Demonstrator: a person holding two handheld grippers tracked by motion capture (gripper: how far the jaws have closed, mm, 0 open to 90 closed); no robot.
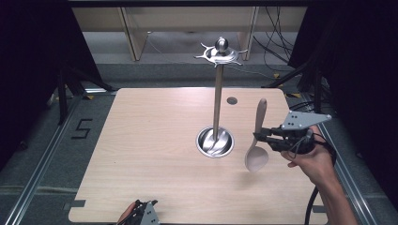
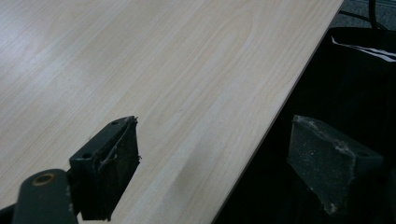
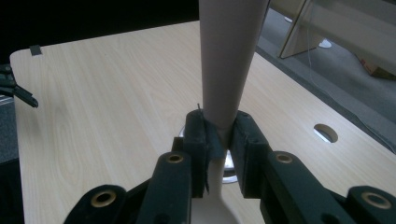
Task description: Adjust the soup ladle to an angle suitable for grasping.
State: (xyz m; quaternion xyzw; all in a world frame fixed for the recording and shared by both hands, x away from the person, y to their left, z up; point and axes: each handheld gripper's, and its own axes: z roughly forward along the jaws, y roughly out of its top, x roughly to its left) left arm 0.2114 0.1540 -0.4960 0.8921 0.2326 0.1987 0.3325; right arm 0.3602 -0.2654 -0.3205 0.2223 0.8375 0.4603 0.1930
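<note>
Left gripper (image 1: 141,213) and its hand cut off by the near edge of the high view. Spoon (image 3: 229,60) handle cropped at the top of the right gripper view; its bowl largely hidden behind the jaws.

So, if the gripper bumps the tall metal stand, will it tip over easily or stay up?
The stand looks somewhat apt to tip: its pole is tall and thin, and the hook crown at the top puts weight high. The round base seems wide and probably heavy, which should help against a light touch. Its shiny metal may be slippery, so it could slide on the smooth table.
</note>
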